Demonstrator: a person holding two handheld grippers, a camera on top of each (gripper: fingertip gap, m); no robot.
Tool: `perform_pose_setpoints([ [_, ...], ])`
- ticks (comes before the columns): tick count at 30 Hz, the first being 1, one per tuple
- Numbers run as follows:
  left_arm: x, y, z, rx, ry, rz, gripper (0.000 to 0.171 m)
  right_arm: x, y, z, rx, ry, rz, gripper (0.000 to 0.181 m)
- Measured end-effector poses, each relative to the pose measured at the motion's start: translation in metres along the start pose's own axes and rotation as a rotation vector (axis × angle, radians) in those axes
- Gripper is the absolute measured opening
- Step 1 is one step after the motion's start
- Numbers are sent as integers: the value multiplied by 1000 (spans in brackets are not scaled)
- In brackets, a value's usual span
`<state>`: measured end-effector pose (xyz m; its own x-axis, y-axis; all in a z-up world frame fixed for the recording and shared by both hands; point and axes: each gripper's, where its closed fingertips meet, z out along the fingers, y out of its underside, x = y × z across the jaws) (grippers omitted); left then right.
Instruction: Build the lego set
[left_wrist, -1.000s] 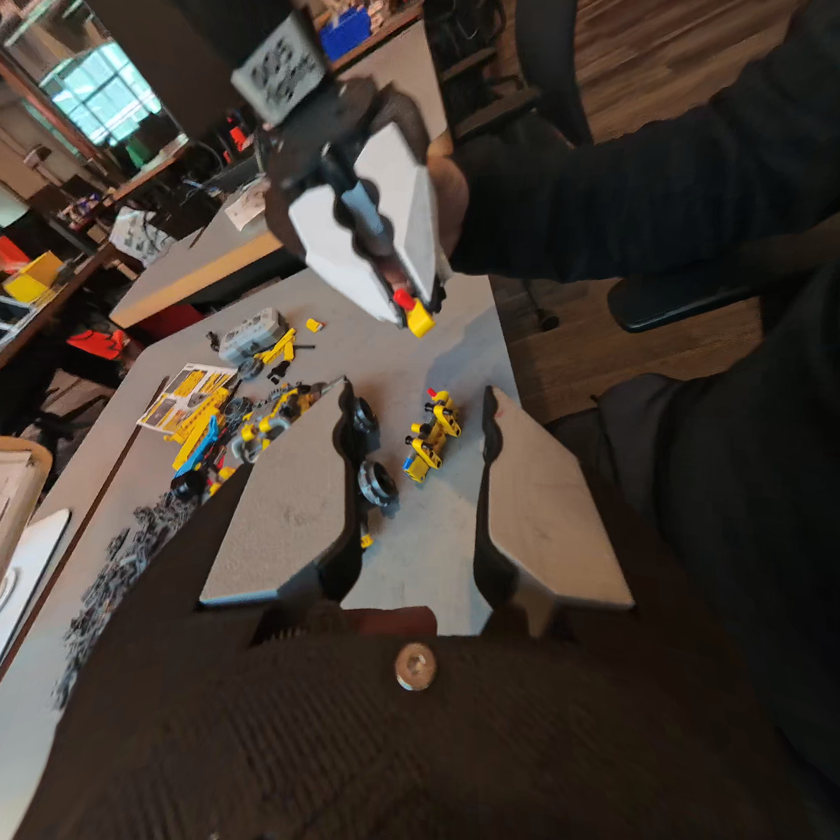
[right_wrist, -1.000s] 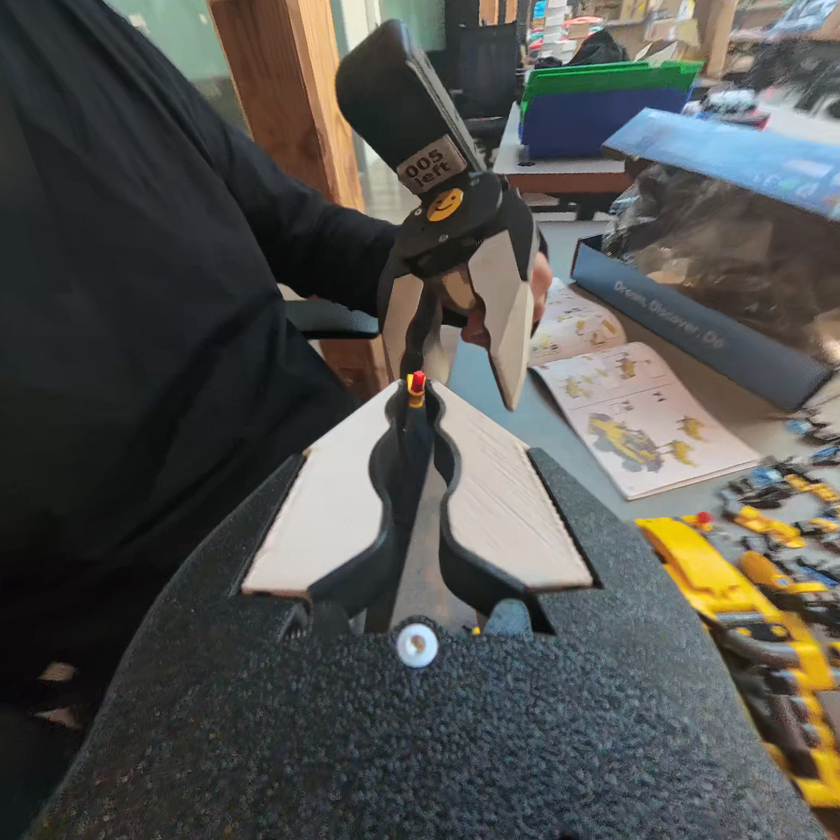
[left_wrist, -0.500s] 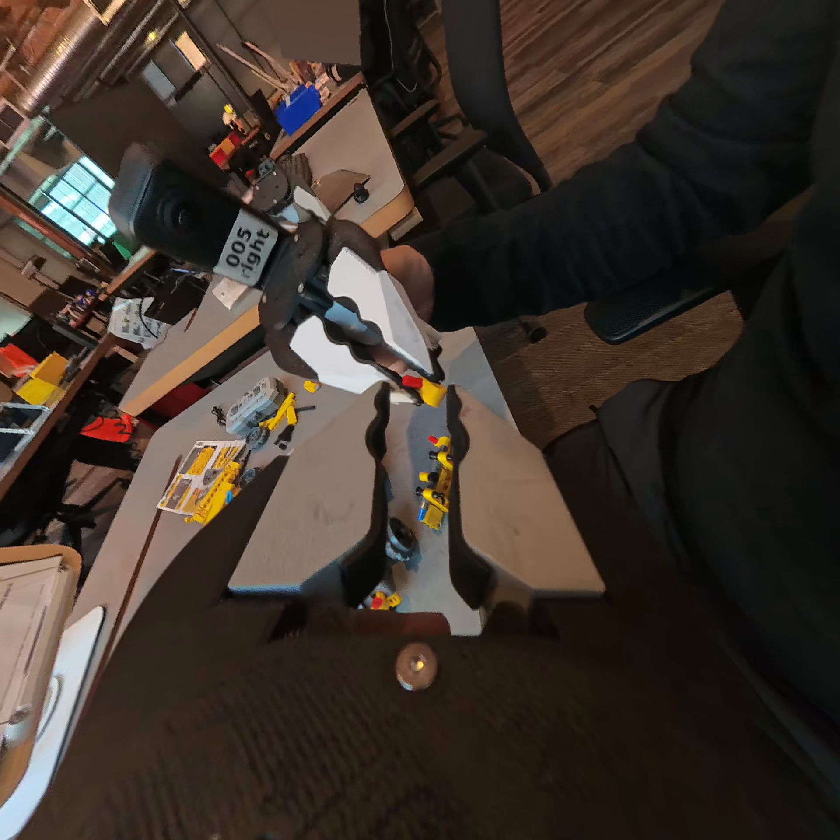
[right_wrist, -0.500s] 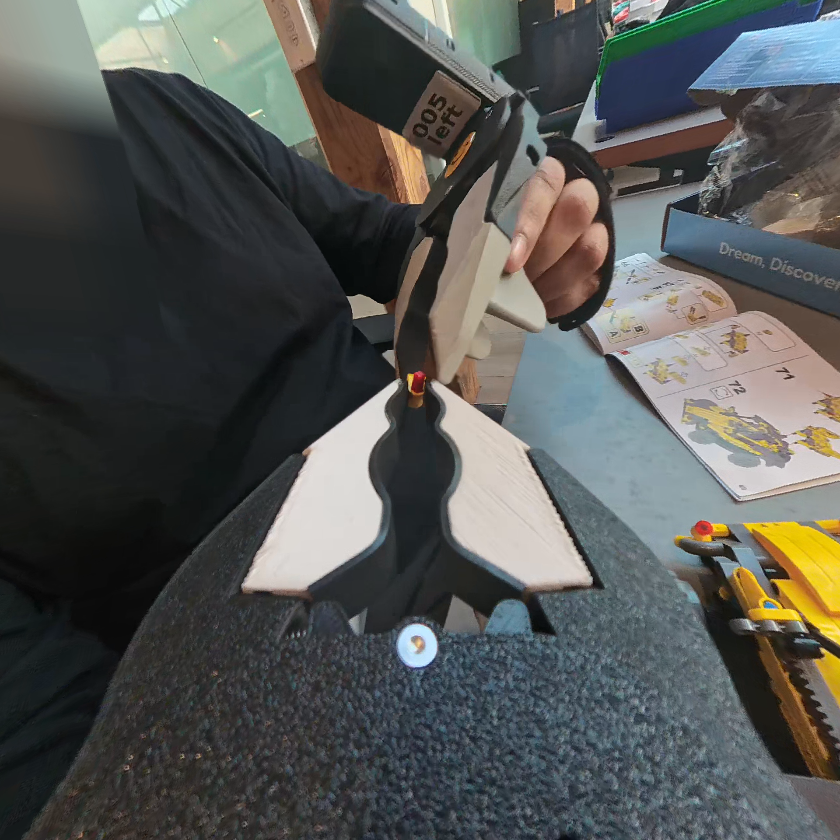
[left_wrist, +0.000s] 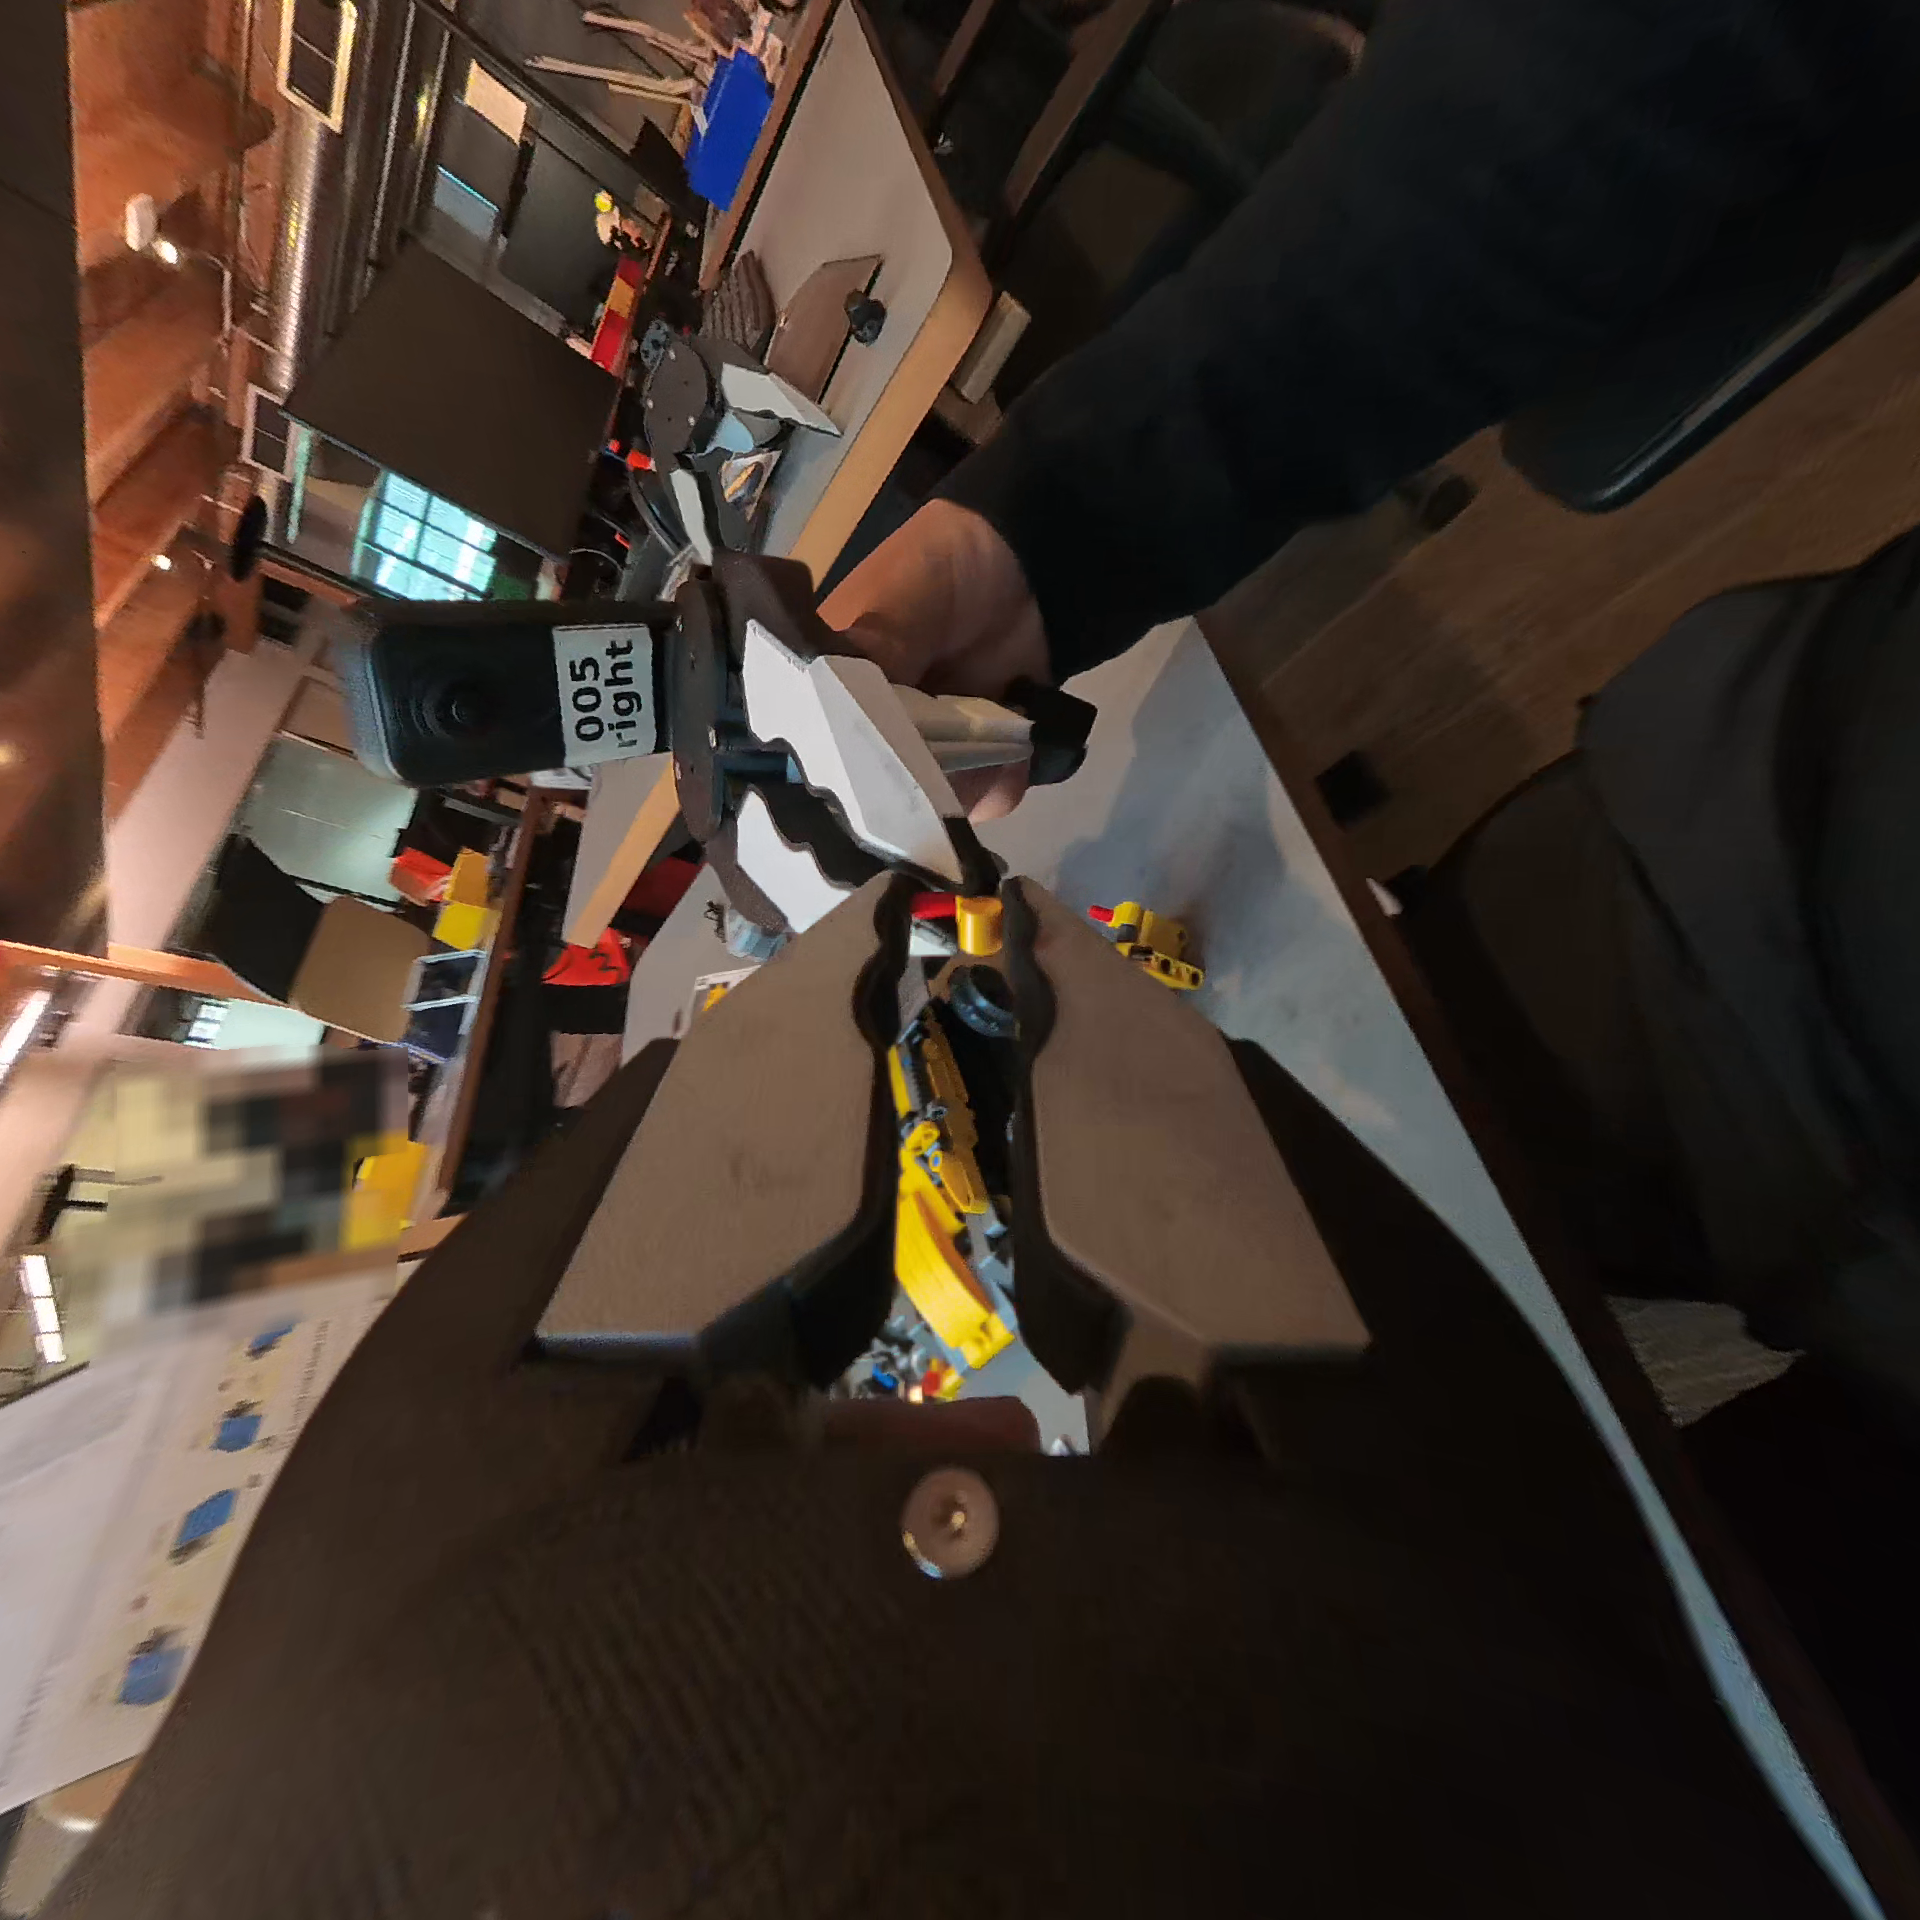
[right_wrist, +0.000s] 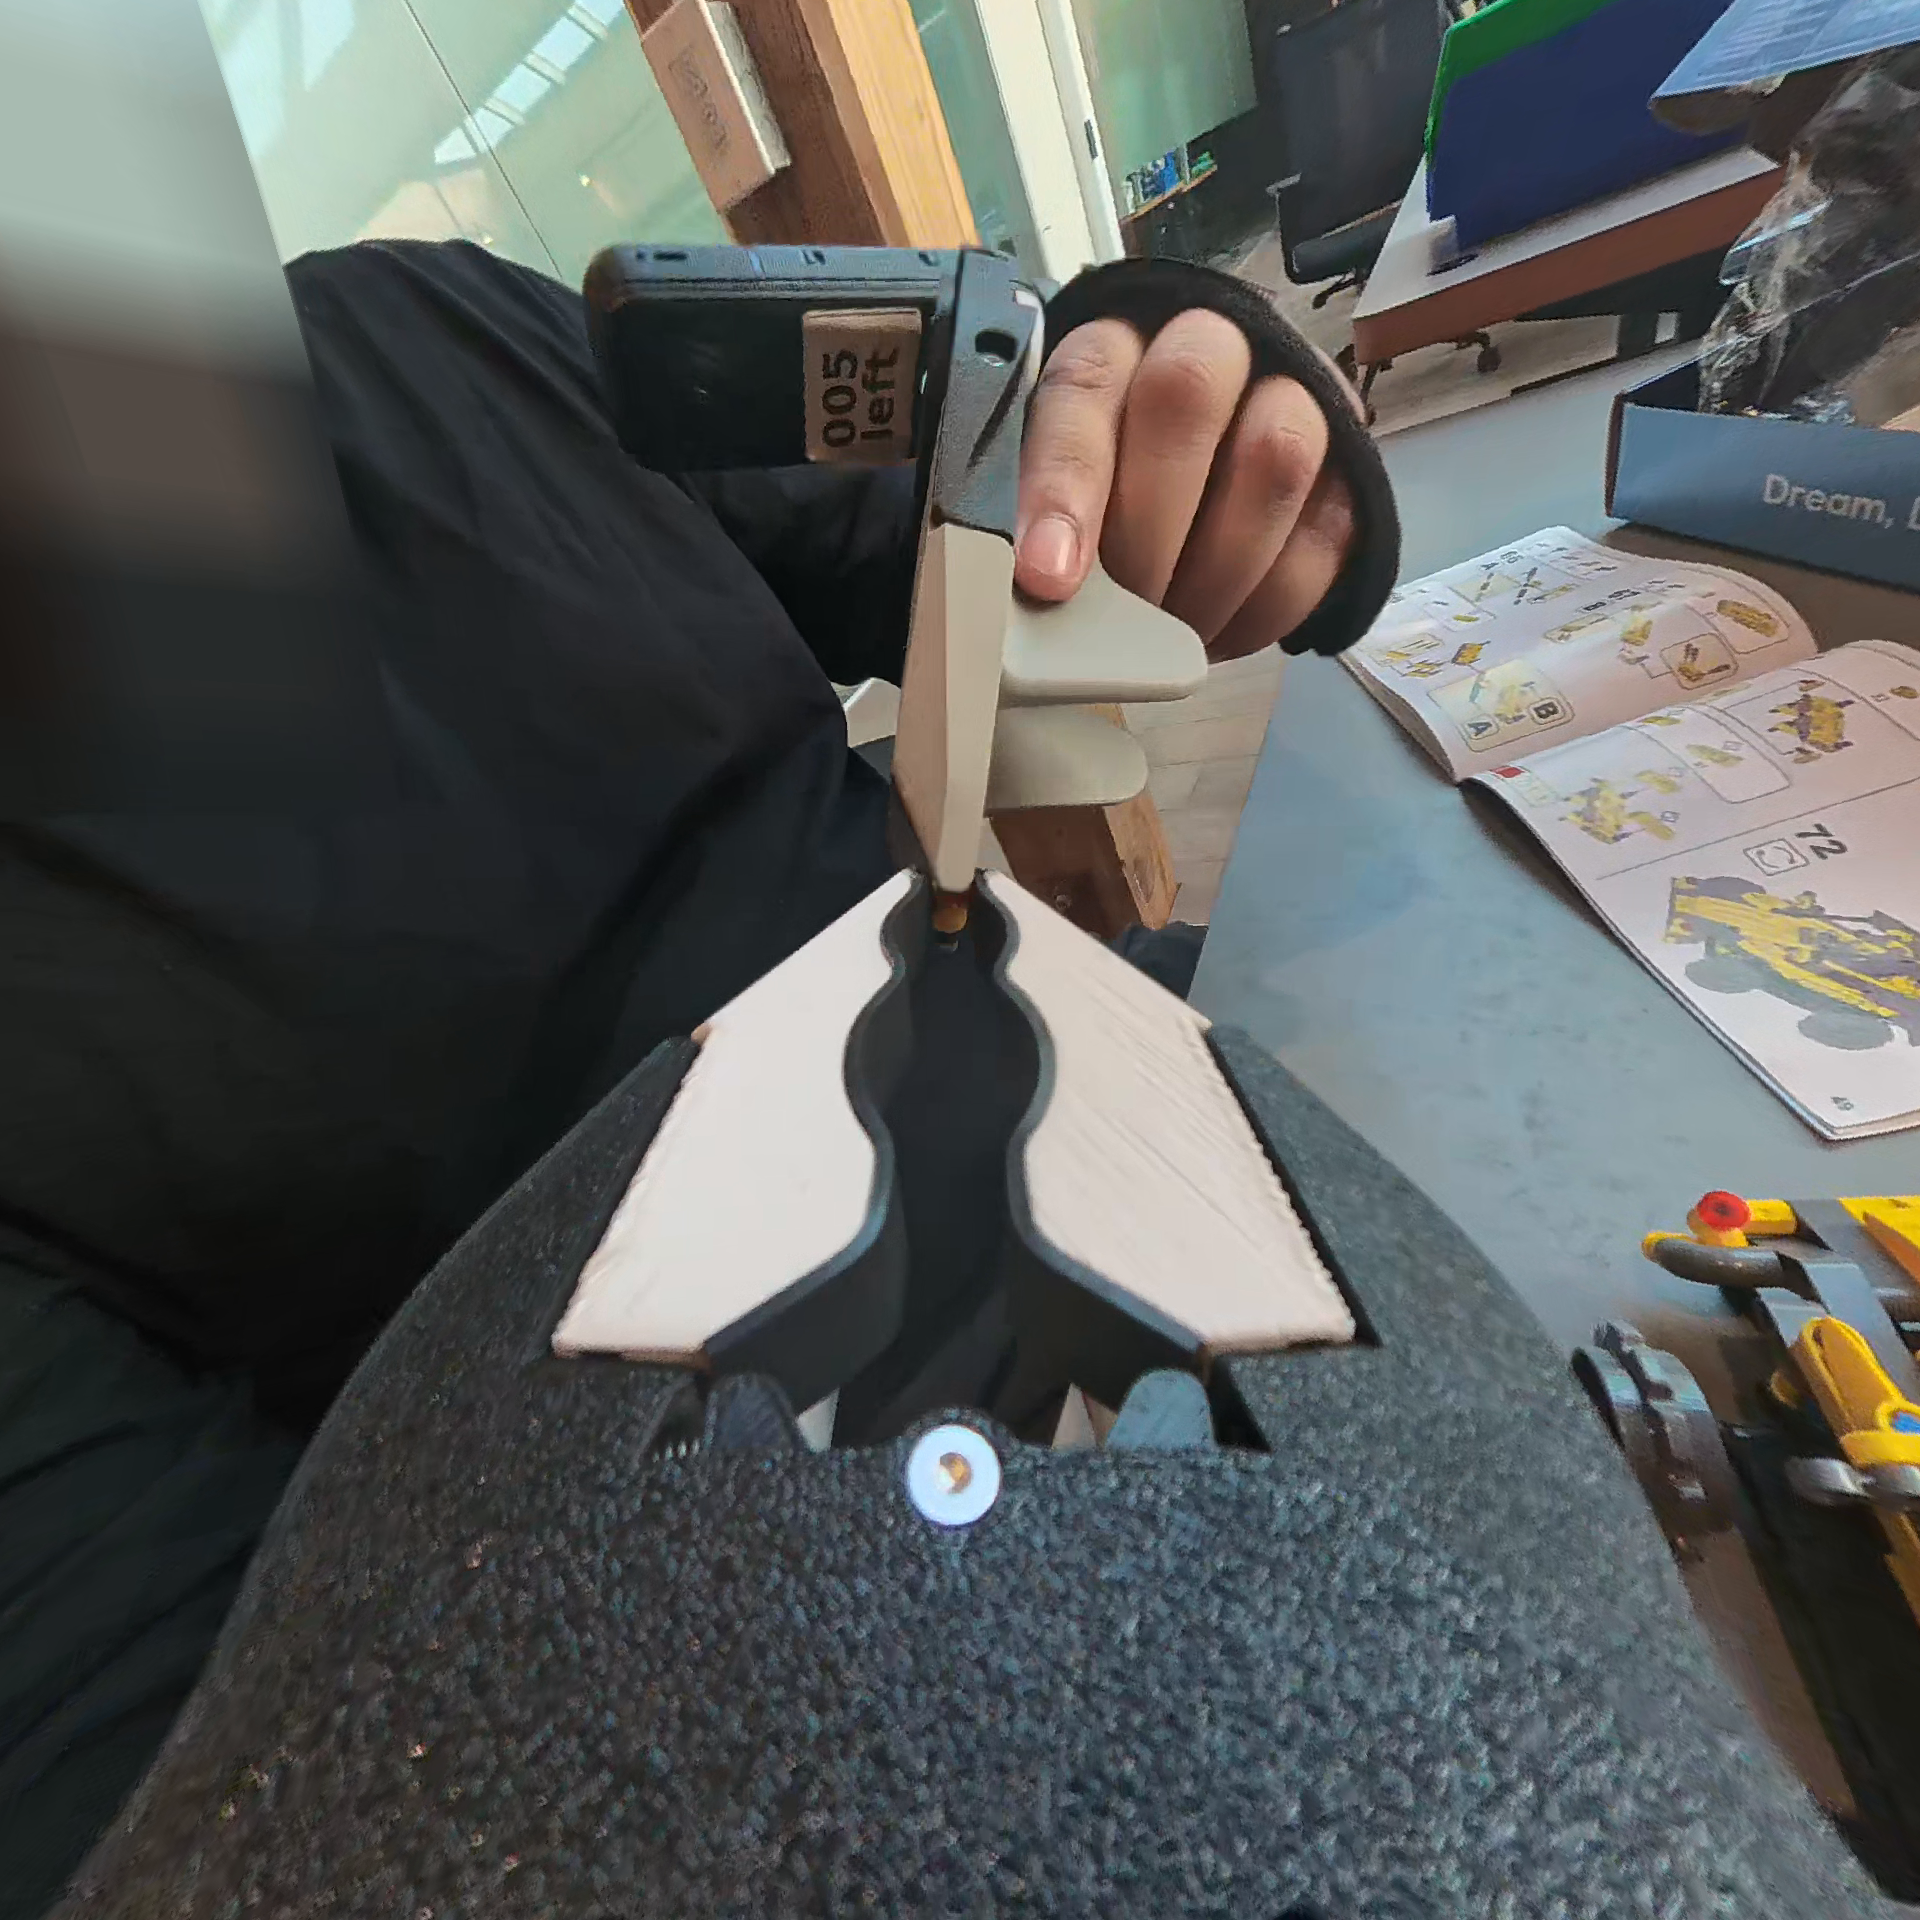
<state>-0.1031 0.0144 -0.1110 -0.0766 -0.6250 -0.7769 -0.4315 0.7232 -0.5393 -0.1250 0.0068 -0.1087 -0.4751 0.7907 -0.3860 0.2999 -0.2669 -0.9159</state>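
Between its nearly closed tips, the right gripper (right_wrist: 948, 885) is clenching a small yellow piece (left_wrist: 977, 923) with a red pin (left_wrist: 930, 902), holding it in the air above the table (left_wrist: 1247, 831). The left gripper (left_wrist: 951, 896) is meeting it tip to tip, its jaws narrowly parted and bracketing the piece without visibly pressing on it. Below, a partly built yellow model (left_wrist: 935, 1143) is lying on the table, with an open instruction booklet (right_wrist: 1662, 831) lying farther off.

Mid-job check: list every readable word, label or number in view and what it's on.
I don't repeat writing; here is what bears it.
White label, left wrist view: sharp print.
Tan label, right wrist view: sharp print.
Blue box: pale lettering, cut off.
Booklet: page numbers, step letters.
Papers: too blurred.
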Motion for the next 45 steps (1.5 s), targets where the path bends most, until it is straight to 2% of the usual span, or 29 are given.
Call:
perform_pose_setpoints([
  [14, -30, 7, -3, -113, -310, 130, 13, 11, -21, -10, 172, -4, 33, 7],
  [19, -27, 4, -2, -97, -301, 122, 14, 6, -19, -9, 153, 10, -35, 7],
  [25, -20, -3, -4, -10, -239, -6, 16, -3, -16, -3, 166, -93, -19, 7],
  [30, -22, 0, -9, -23, -252, 9, 6, -3, -22, -6, 240, -152, 8, 7],
  [35, -23, 3, -8, -42, -249, 5, 10, -1, -22, -4, 261, -174, 22, 7],
  [45, -25, 5, -12, -58, -297, 5, 7, 1, -25, -2, 332, -229, 47, 6],
])
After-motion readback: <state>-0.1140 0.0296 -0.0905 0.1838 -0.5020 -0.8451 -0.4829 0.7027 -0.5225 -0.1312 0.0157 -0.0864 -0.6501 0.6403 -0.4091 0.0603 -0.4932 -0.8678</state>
